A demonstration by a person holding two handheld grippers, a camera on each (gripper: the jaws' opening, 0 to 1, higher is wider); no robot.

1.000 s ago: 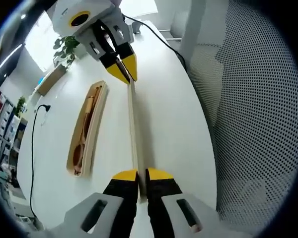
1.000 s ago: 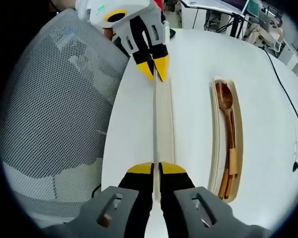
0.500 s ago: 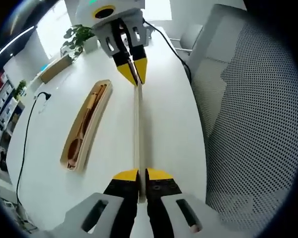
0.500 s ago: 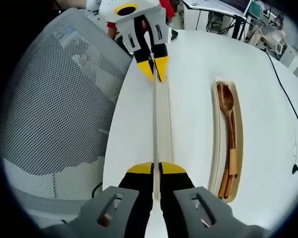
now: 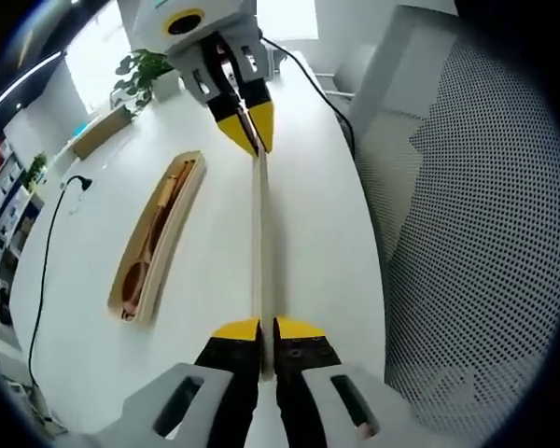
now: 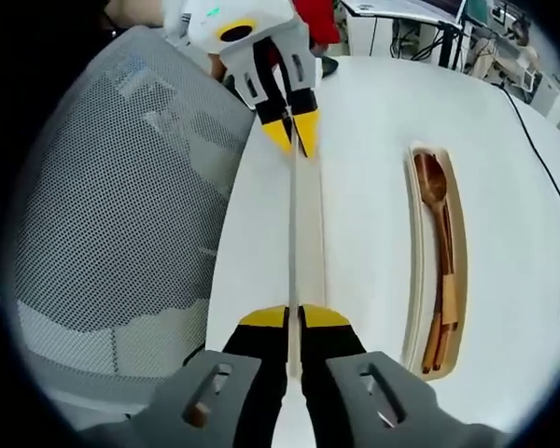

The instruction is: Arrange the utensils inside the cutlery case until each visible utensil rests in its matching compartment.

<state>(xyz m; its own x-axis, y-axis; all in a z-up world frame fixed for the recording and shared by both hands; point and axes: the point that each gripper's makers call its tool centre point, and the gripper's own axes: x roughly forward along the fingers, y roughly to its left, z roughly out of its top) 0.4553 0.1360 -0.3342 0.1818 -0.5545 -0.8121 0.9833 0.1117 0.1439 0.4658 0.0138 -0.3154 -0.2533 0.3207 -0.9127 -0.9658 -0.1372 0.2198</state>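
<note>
A long thin pale wooden lid [image 5: 259,233] [image 6: 304,233] hangs edge-up over the white table [image 5: 308,187] [image 6: 364,205]. My left gripper [image 5: 267,327] [image 6: 296,133] is shut on one end of it and my right gripper [image 6: 294,315] [image 5: 250,133] is shut on the other end. The open wooden cutlery case [image 5: 175,238] [image 6: 410,271] lies flat on the table beside the lid. Inside it lie a dark wooden spoon [image 6: 432,185] [image 5: 135,278] and other lighter wooden utensils [image 6: 444,303], packed close together lengthwise.
A grey mesh chair back [image 5: 467,233] [image 6: 121,205] stands right against the table edge on the lid's side. A black cable [image 5: 49,243] runs over the table beyond the case. A potted plant [image 5: 142,70] stands at the far end.
Both grippers have kept their hold on the lid. Both views have shifted a little, and the case sits slightly further off to the side.
</note>
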